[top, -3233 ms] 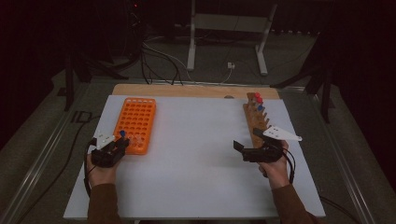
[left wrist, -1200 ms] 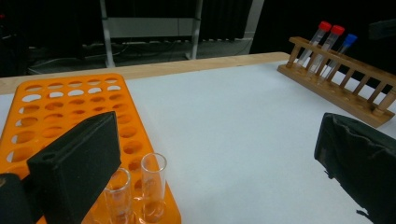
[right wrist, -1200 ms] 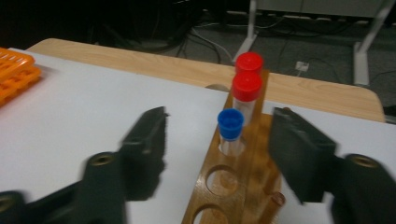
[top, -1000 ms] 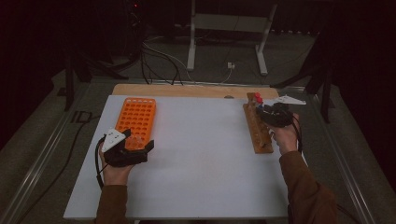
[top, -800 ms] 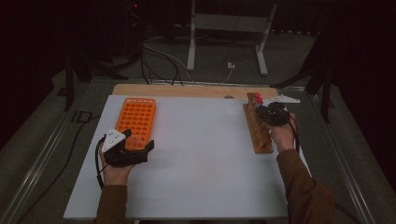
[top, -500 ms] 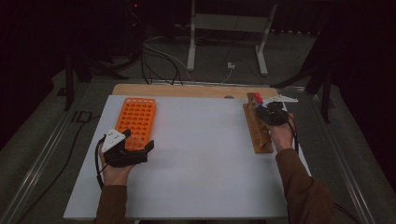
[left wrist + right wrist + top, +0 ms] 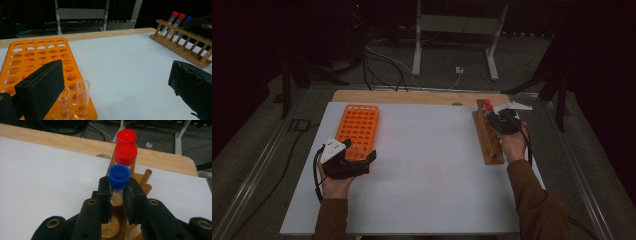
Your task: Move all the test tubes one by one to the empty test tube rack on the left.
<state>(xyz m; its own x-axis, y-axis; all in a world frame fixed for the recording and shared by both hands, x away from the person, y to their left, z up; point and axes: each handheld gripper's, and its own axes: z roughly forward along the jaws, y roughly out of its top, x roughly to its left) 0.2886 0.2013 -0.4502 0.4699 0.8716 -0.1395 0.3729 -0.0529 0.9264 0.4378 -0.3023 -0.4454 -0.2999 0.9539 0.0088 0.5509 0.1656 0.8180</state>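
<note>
My right gripper (image 7: pixel 117 188) is shut on a blue-capped tube (image 7: pixel 120 176) just below its cap, at the far end of the wooden rack (image 7: pixel 117 226); the tube's lower end is hidden behind the jaws. Two red-capped tubes (image 7: pixel 125 153) stand right behind it. From above, that gripper (image 7: pixel 498 121) hovers over the wooden rack (image 7: pixel 489 145). My left gripper (image 7: pixel 362 161) rests at the near end of the orange rack (image 7: pixel 358 127). Its jaws stand wide open around nothing (image 7: pixel 115 82), beside two uncapped glass tubes (image 7: pixel 82 97) in the orange rack's (image 7: pixel 37 57) near corner.
The white tabletop (image 7: pixel 422 165) lies between the two racks. A wooden board (image 7: pixel 407 96) runs along its far edge. Beyond the table are cables and a metal stand (image 7: pixel 452 35) on the floor.
Since 3.2 s ago my right gripper went from the wooden rack's near end to its far end, and my left gripper shifted to the orange rack's near end. Over the last second both are nearly still.
</note>
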